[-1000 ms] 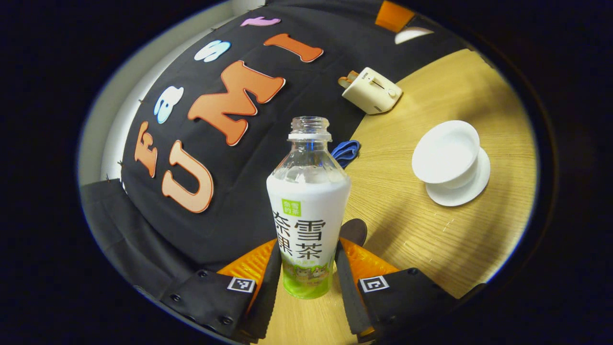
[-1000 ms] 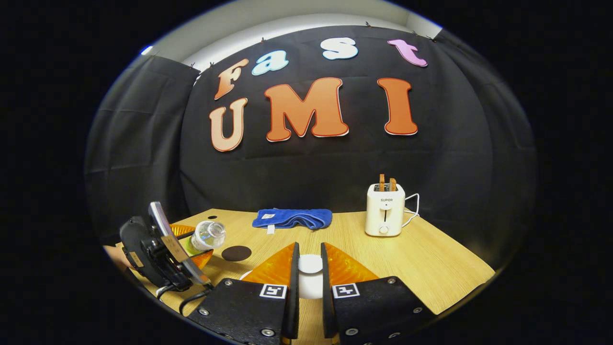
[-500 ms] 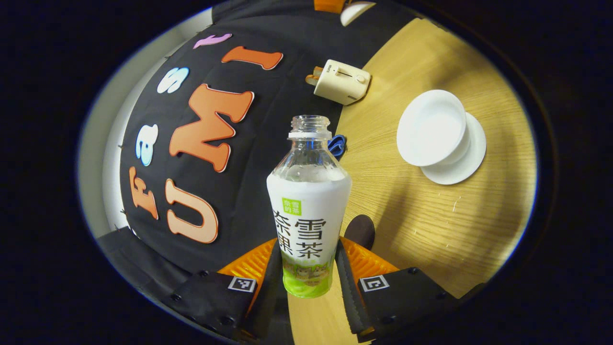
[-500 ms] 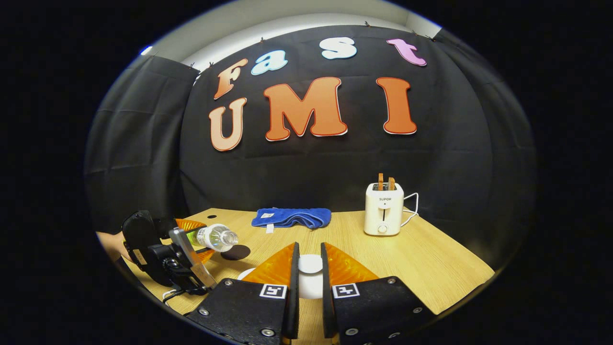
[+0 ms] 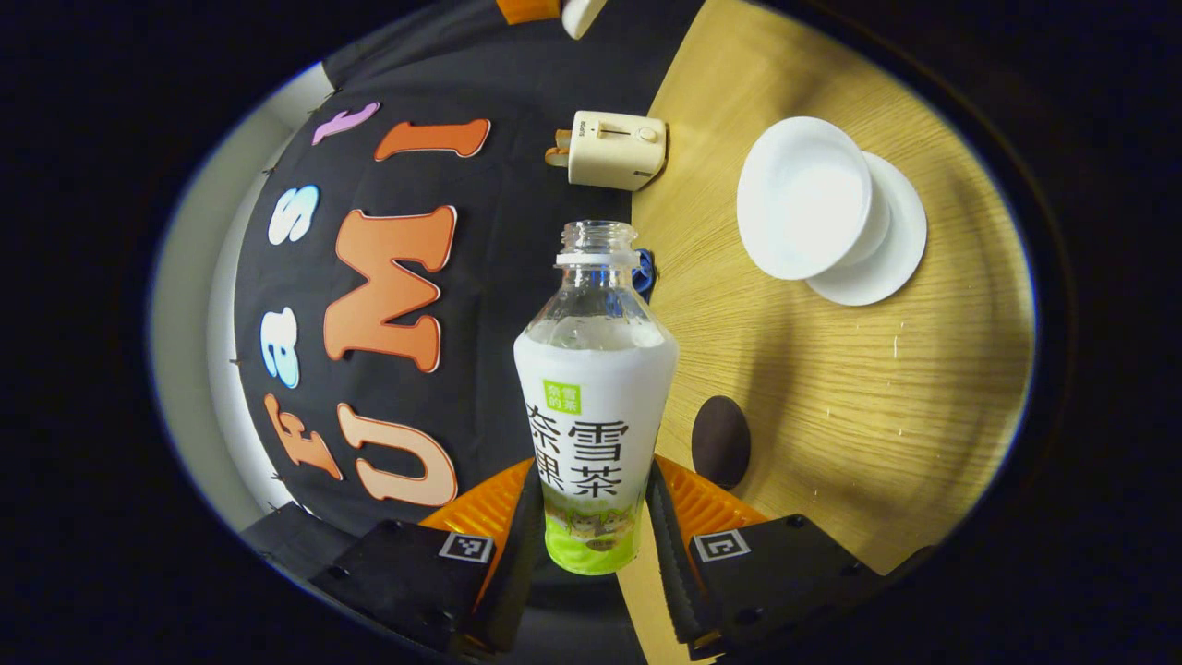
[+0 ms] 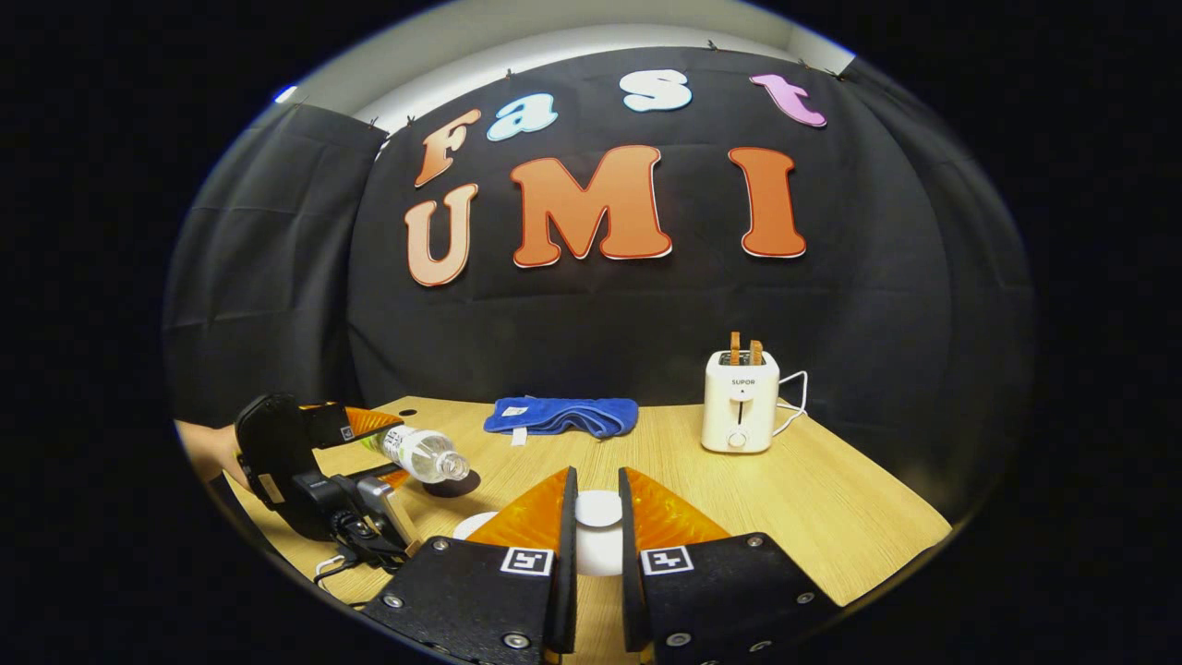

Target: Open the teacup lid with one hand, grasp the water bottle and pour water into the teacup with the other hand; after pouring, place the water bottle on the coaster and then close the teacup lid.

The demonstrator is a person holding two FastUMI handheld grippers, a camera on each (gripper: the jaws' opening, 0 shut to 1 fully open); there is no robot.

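Note:
In the left gripper view my left gripper [image 5: 593, 477] is shut on the water bottle [image 5: 596, 388], which has a white and green label and no cap. The white teacup [image 5: 802, 196] stands uncovered on its saucer [image 5: 891, 254] at upper right. A dark round coaster [image 5: 721, 441] lies beside the bottle. In the right gripper view my right gripper [image 6: 597, 474] is shut on the white teacup lid [image 6: 598, 509] and holds it in the air. At left, the left gripper [image 6: 383, 451] holds the bottle [image 6: 423, 453] tipped nearly level, mouth toward the cup rim [image 6: 473, 525].
A cream toaster [image 6: 741, 403] with bread in its slots stands at the back right of the wooden table [image 6: 831, 517]. A folded blue cloth [image 6: 561, 416] lies at the back middle. A hand [image 6: 208, 453] holds the left gripper at the table's left edge.
The left gripper has rolled further, tipping the bottle from slanted to nearly level with its mouth nearer the cup. The right gripper and lid have stayed in place.

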